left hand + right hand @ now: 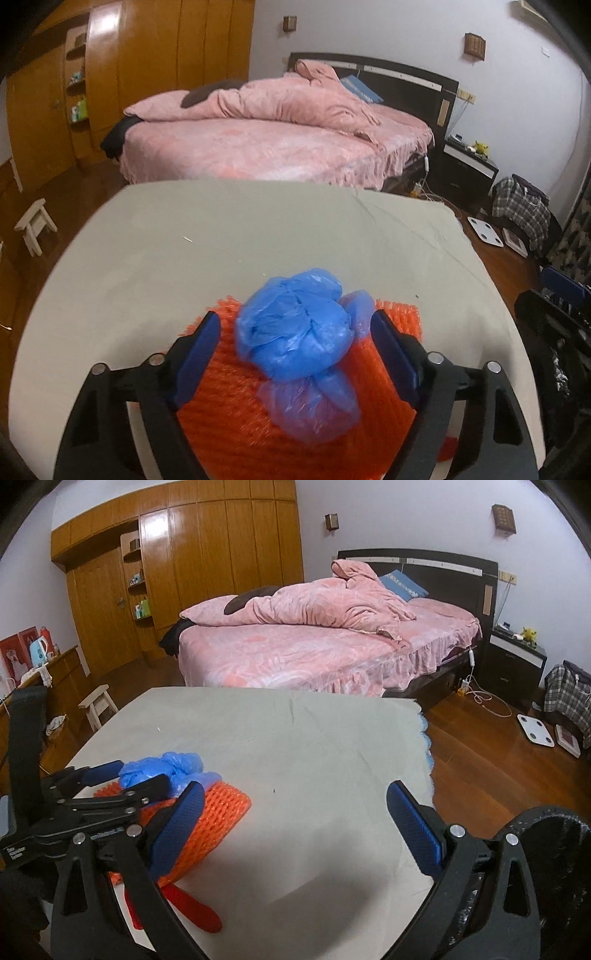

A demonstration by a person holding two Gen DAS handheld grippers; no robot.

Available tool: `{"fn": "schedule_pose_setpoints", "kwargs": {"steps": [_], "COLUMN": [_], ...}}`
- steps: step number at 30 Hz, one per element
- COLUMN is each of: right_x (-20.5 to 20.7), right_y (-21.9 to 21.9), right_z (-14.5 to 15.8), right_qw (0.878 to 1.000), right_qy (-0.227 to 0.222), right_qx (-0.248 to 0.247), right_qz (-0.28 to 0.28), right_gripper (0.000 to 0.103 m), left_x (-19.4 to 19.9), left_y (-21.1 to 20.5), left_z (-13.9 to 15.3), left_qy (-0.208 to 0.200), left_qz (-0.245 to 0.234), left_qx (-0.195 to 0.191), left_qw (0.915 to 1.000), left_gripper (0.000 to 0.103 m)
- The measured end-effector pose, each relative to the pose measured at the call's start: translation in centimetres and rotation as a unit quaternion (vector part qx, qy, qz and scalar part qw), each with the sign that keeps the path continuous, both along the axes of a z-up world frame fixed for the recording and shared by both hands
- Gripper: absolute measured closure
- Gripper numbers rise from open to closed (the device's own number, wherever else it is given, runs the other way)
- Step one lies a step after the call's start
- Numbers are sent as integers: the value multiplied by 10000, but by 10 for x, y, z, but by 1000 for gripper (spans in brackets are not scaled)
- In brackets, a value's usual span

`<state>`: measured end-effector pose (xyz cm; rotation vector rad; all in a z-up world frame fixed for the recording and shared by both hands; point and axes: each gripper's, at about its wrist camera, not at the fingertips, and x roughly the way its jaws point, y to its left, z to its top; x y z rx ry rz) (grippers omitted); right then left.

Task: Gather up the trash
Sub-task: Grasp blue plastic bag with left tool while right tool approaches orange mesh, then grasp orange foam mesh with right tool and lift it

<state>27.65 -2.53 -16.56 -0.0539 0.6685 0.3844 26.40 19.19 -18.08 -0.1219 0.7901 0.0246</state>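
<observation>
Blue crumpled plastic bag sits low centre of the left wrist frame, lying on top of an orange foam net that fills the bottom middle. Left gripper has its jaws wide, one blue pad on each side of the bag; right pad looks just beside or touching the bag's edge, left pad apart from it with a gap, so not clamped on it. Net and bag rest on a table under a grey-beige cloth spanning the middle of the frame.

Right wrist frame: right gripper at bottom centre, jaws spread wide, nothing between them, only bare cloth. Same orange net at lower left, partly behind the right gripper's left finger. Blue bag above it at left. Left gripper seen from the side at lower left, its pads either side of the bag. A red flat strip pokes out under the net toward bottom left.

Background: pink bed upper centre, wooden wardrobe upper left, dark nightstand right, white stool left, white scale on wood floor at right edge
</observation>
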Motion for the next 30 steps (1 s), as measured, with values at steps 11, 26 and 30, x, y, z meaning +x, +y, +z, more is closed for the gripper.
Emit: {"fn": "schedule_pose_setpoints", "kwargs": {"steps": [11, 26, 30], "right_x": [1, -12, -10], "right_y": [-1, 30, 48], "right_z": [-6, -6, -16], "right_qw": [9999, 9997, 9992], "right_qy": [62, 112, 194], "right_qx": [0, -39, -145], "right_qz": [-90, 234, 318], "right_gripper": [7, 7, 7], "left_x": [-7, -50, -63], "left_y": [-7, 34, 43], "left_z": [6, 45, 37], "left_qy": [-256, -706, -621], "left_qz": [-150, 468, 605], "left_qx": [-162, -11, 65], "left_qw": [9994, 9964, 9962], "left_gripper": [56, 56, 56]}}
